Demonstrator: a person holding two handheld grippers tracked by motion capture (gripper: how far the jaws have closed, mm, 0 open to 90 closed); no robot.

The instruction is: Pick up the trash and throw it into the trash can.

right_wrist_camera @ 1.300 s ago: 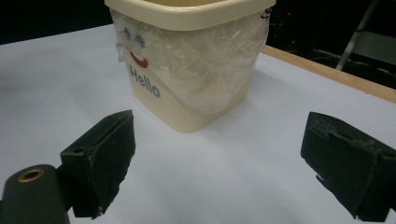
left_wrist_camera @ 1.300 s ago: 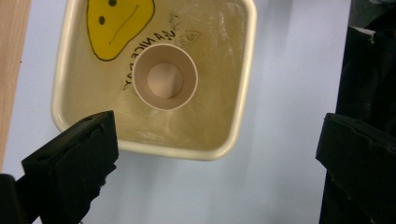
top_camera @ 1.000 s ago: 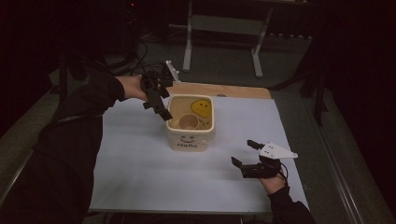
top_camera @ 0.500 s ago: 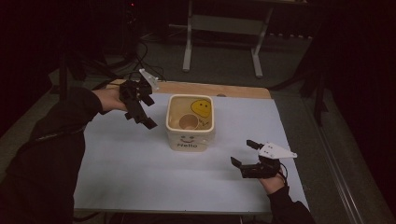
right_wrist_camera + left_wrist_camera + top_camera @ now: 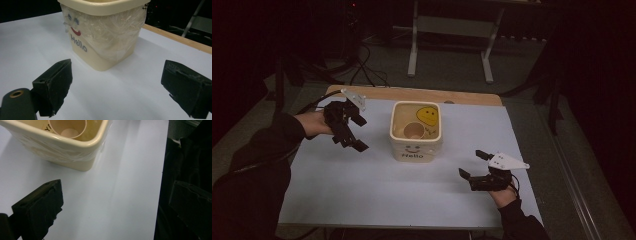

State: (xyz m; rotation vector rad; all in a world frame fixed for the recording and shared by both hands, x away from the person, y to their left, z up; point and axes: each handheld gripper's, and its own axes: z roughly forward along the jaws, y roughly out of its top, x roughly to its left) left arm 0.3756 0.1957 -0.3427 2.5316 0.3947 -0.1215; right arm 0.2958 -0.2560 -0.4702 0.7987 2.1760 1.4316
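My left tongs (image 5: 348, 128) were over the cream tub (image 5: 416, 148) a moment ago, reaching down into it. Now I have pulled them back to the left, and they hang over the white worktop (image 5: 362, 190), well apart from the tub. They are spread wide and hold nothing. In the left gripper view I see the little paper cup (image 5: 67, 128) standing up inside the tub, near one wall, with its mouth pointing up. So I think the cup has been dropped in, and that part of my job looks done. The tub stands in the middle of the worktop, and its front has a smile and the word "Hello". My right tongs (image 5: 474, 167) have not moved at all. They rest low near the right front corner of the worktop, also spread wide and empty, pointing at the tub. In the right gripper view the tub (image 5: 105, 32) looks wrapped in clear film. I cannot see anything else on the worktop to pick up.
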